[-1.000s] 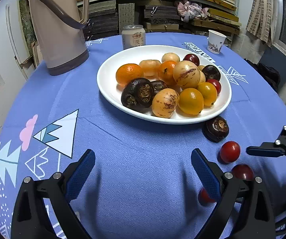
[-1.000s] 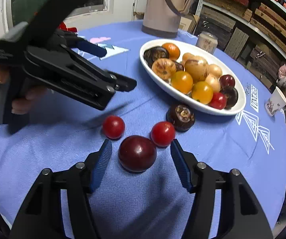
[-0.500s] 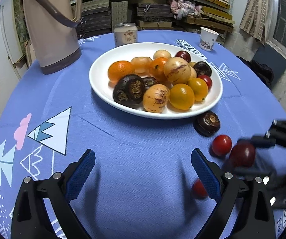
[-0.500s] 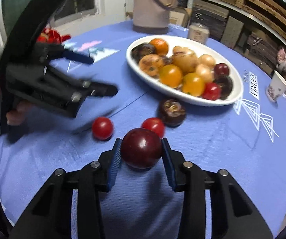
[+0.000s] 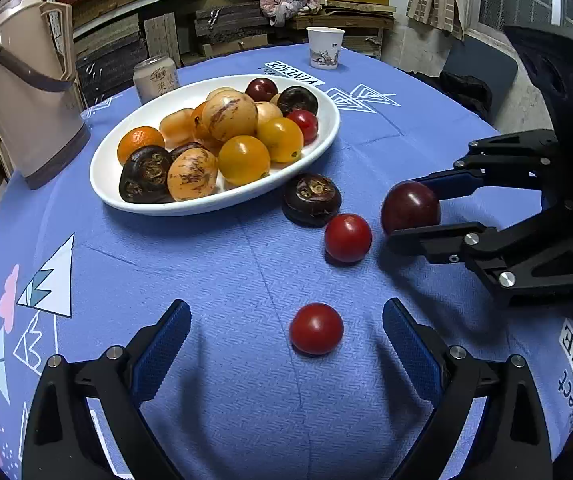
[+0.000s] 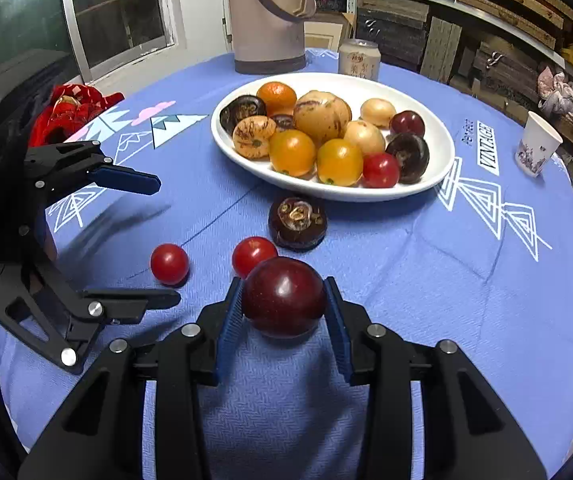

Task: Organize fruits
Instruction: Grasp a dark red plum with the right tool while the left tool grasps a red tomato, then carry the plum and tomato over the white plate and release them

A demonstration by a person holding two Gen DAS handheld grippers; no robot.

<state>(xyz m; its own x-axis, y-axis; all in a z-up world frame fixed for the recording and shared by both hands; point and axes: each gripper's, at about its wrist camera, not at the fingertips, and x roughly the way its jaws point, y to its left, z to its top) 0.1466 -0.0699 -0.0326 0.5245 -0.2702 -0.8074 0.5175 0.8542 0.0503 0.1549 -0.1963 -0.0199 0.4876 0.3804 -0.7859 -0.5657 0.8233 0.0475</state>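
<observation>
We find the right gripper clenched on a glossy, round, dark red plum, skin unbroken; the left gripper stands released.

Surface covered in matt blue woven cloth, herringbone texture. Plate glossy white ceramic. Plum smooth, shiny. Tongs matt black plastic, ribbed blue pads, metal screws.

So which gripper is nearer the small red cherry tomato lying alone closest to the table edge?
Left. The left gripper is open with that cherry tomato between its fingers, untouched. The right gripper is off to one side, shut on a dark red plum.
</observation>
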